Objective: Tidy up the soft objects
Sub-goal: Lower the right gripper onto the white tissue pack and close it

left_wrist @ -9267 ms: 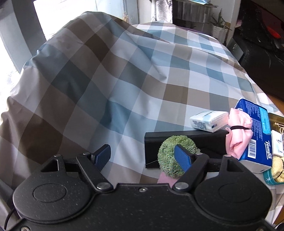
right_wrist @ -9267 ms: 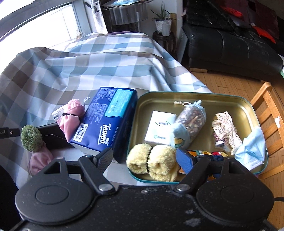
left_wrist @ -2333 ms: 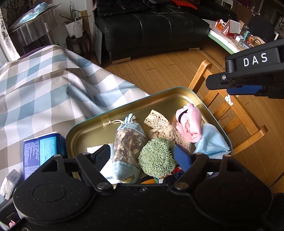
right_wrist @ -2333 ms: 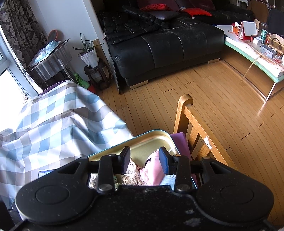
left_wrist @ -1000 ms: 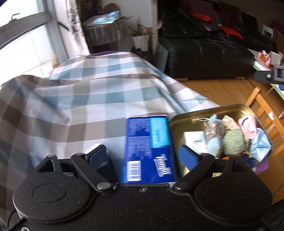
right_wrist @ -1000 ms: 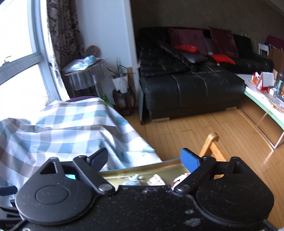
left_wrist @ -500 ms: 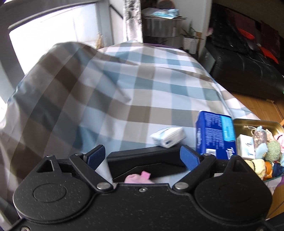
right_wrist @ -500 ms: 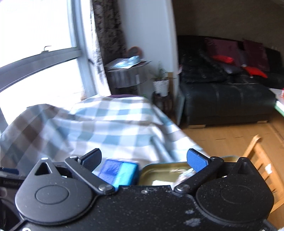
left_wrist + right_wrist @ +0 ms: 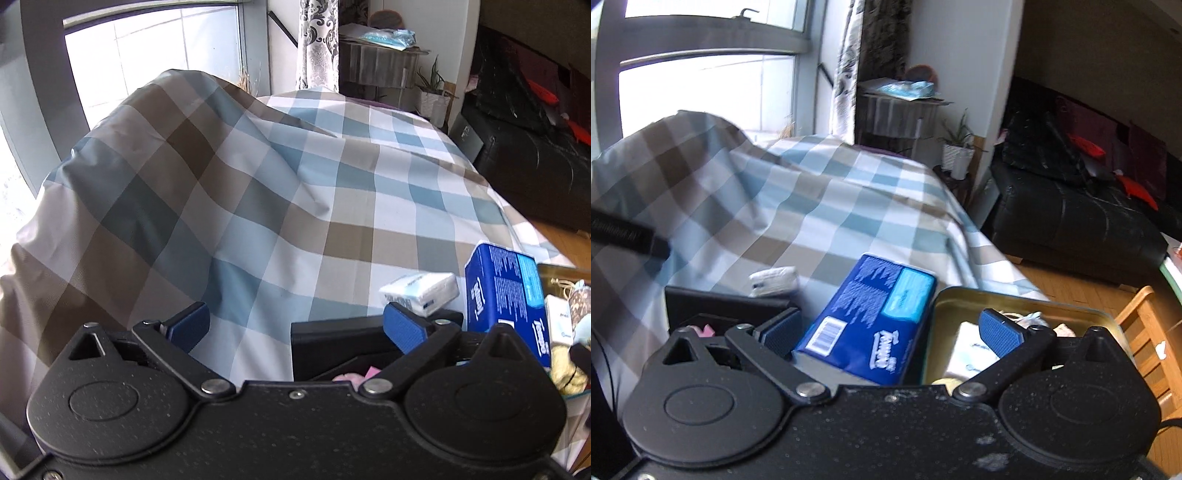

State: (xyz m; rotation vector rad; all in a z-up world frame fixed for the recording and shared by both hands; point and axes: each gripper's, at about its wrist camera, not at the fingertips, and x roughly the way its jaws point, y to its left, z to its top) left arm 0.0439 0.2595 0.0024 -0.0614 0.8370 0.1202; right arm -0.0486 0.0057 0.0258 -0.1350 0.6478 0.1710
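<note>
The left gripper [image 9: 295,326] has its jaws spread wide with nothing between them but checked cloth; they have just been opening. In its view, at 3 o'clock of the jaws, a black box [image 9: 332,343] lies on the desk, and a scrap of pink soft thing [image 9: 349,377] shows at its near edge, at about 5 o'clock, mostly hidden behind the gripper body. Beyond the box at 2 o'clock lies a small white tissue pack [image 9: 419,293], then the blue tissue pack [image 9: 506,302], and at the far right edge the gold tray [image 9: 554,271] with soft items in it.

The right gripper [image 9: 890,332] also has its jaws standing wide, just opened further and holding nothing. The blue tissue pack lies in front of the gap and the tray's rim runs by the right jaw, with the black box at 9 o'clock.

The step in hand looks like going for the pink piece, the remaining loose soft item outside the tray. To do it well, the left gripper should swing toward 4 o'clock until the pink cloth sits squarely between the jaws. It should then drop low enough to gather the bulk of the fabric, not a loose edge, keep clear of the box wall, and close firmly, since soft cloth will compress and slip.
</note>
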